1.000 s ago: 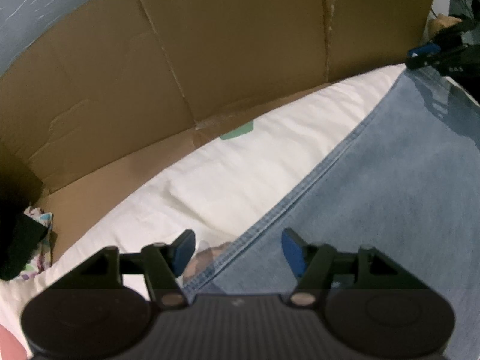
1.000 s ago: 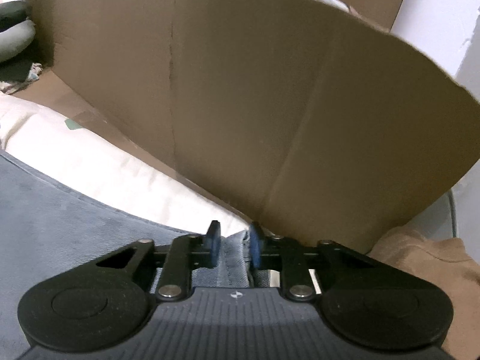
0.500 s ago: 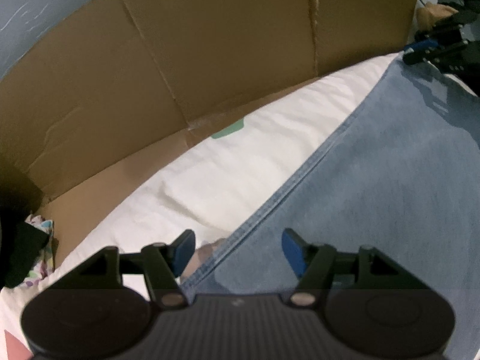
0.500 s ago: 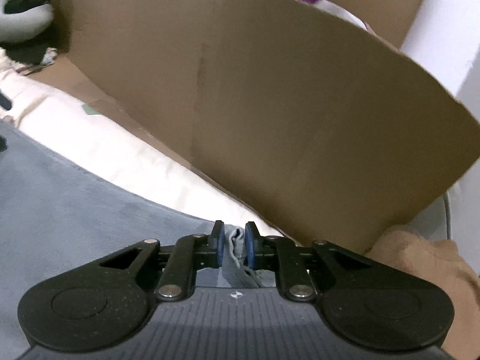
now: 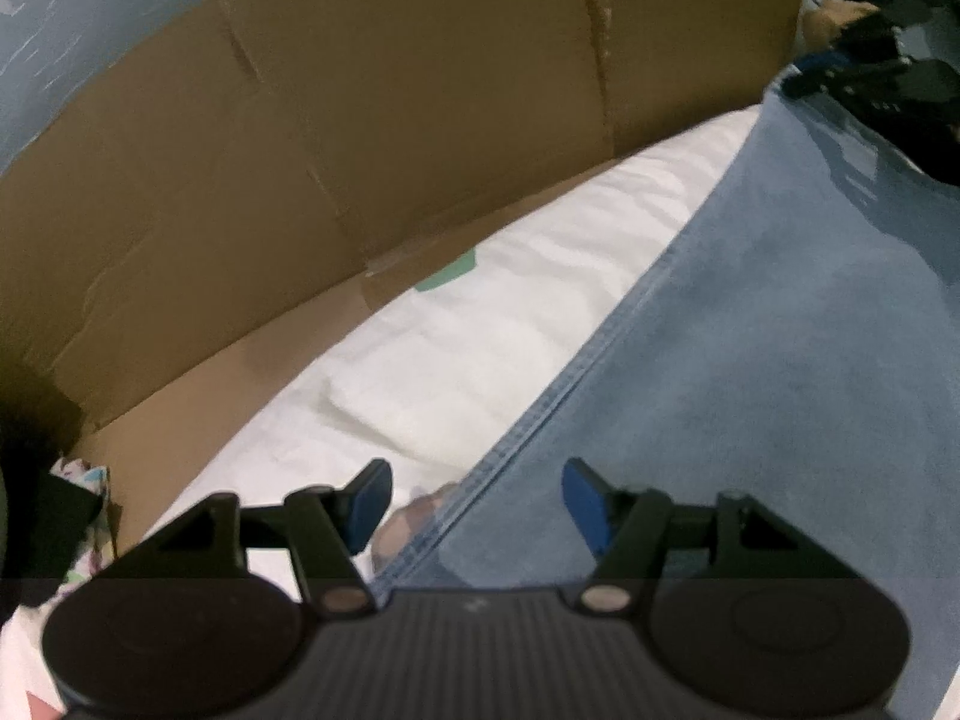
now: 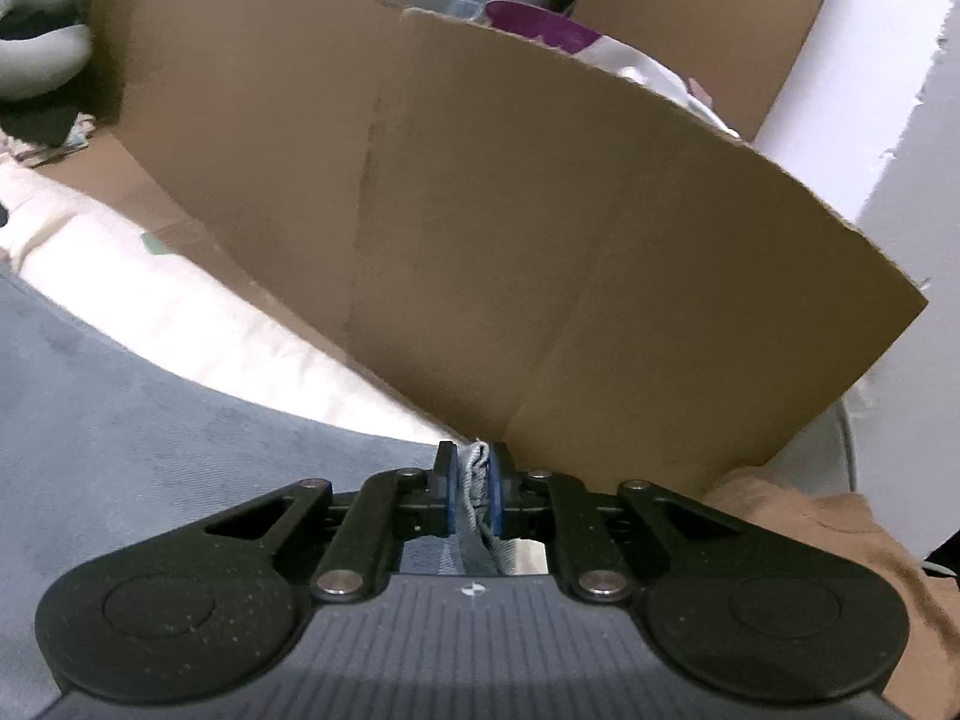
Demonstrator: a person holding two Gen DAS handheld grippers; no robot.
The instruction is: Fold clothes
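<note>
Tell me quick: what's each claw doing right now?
Left claw: open, straddling the seamed edge of the jeans, not gripping.
Right claw: has just been closing, now shut on a bunched corner of the jeans.

cardboard wall (image 6: 540, 240) close ahead, bedding (image 5: 480, 348) clear

The jeans (image 5: 780, 330) run off the right and lower edges of the left view, so their full shape cannot be told; the right gripper (image 5: 798, 75), far off at the top right, is blurred and partly cut off; a patterned cloth (image 5: 84, 516) at the left edge is mostly hidden; behind the cardboard (image 6: 480, 210), a purple item (image 6: 534, 30) shows only its top.
</note>
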